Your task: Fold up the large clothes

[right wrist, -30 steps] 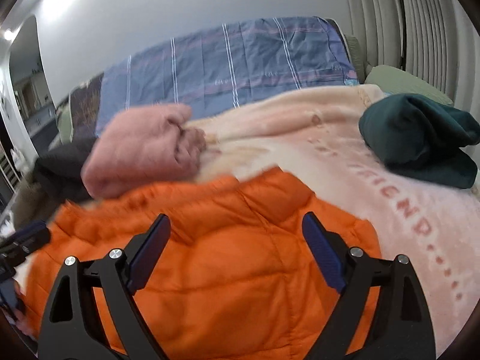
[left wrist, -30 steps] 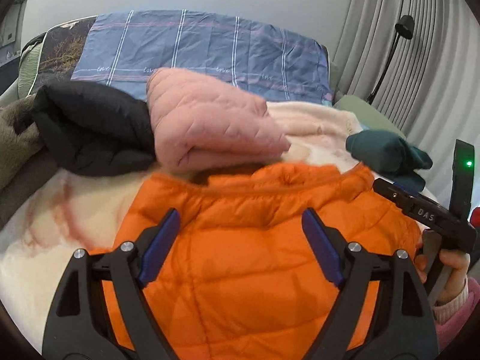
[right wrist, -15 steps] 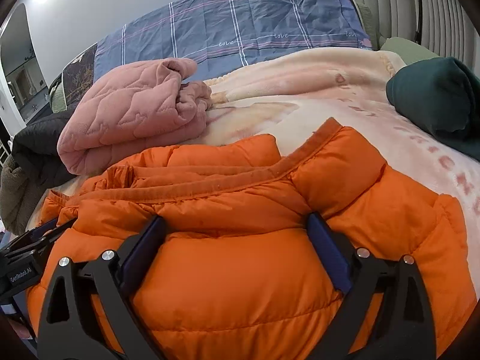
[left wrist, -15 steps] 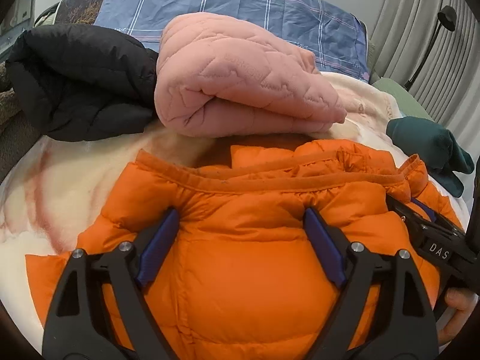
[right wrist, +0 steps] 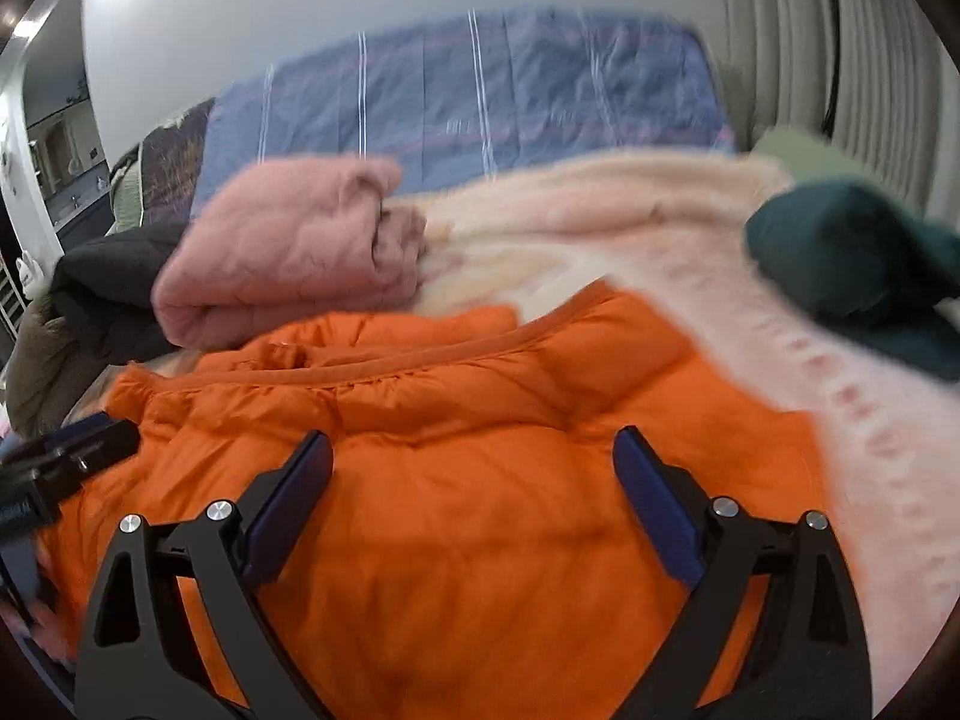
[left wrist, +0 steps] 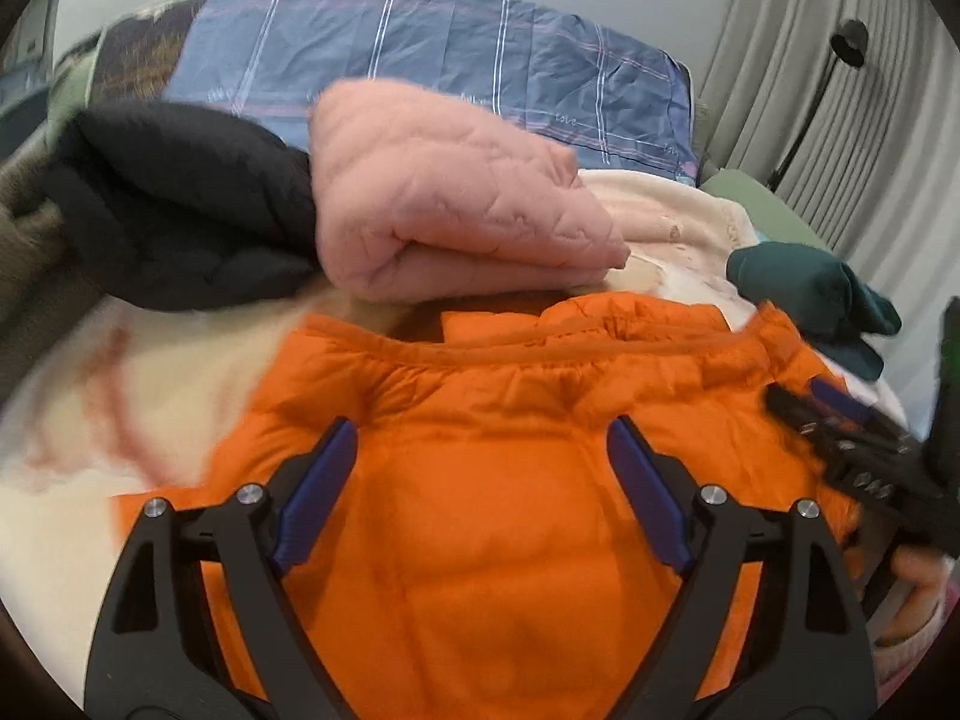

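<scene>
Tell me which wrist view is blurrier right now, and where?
Right wrist view: heavy motion smear across the cream blanket, green garment and blue pillow. Left wrist view: sharper, blurred mainly on the blanket at left and the right gripper. Orange jacket readable in both.

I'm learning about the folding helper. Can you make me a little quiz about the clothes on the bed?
1. True or false: the left gripper is squeezing the orange jacket.
2. Which colour is the folded jacket just behind the orange one? A pink, B yellow, C white.
3. Fill in: the dark green garment lies on the cream ____.

Key: 1 false, both grippers, the right gripper too, are open. 2 A. 3 blanket.
</scene>
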`<state>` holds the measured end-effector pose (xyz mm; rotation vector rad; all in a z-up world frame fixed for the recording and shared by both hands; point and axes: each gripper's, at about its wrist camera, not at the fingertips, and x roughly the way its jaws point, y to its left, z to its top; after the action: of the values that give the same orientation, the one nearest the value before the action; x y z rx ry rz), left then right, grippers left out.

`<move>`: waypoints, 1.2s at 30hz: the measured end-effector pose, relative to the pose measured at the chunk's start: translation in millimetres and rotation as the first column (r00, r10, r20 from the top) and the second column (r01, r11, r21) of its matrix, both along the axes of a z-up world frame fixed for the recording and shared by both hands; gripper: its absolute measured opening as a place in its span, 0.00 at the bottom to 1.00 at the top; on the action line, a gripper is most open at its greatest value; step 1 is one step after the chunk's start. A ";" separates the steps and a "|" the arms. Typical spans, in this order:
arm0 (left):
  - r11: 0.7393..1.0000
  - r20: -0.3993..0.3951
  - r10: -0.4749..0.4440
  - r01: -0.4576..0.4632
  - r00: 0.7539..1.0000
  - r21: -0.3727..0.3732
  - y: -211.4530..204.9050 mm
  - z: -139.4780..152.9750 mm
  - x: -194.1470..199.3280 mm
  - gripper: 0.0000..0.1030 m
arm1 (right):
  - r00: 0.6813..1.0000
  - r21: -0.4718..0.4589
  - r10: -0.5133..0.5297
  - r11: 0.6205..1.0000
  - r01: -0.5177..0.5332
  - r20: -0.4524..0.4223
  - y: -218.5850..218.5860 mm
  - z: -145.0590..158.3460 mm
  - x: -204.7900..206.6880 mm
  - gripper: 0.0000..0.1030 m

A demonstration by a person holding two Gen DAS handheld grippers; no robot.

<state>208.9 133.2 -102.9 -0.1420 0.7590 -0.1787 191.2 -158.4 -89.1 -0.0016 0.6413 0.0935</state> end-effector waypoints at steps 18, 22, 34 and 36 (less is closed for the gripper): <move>0.999 0.009 -0.002 0.001 1.000 0.046 49.4 -18.4 -101.0 0.90 | 0.997 0.077 -0.079 0.994 0.080 -0.015 -50.0 -16.0 -110.2 0.92; 1.000 -0.093 0.004 -0.002 0.996 0.016 54.6 -61.9 -95.1 0.98 | 0.990 0.034 -0.053 0.998 0.058 -0.131 -48.0 -55.9 -99.2 0.94; 0.997 -0.020 0.075 -0.075 0.997 -0.023 82.4 -38.0 -126.0 0.98 | 0.990 0.051 0.137 0.989 -0.139 0.042 21.7 11.4 -156.2 0.85; 0.996 -0.079 0.070 -0.074 0.994 -0.041 84.0 -55.6 -120.3 0.98 | 0.983 0.025 0.181 0.983 -0.180 -0.042 39.9 -10.9 -146.7 0.67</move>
<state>88.5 217.2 -158.6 -0.2187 0.8265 -0.1218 44.5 -118.5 -100.0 -0.0378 0.6832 0.2762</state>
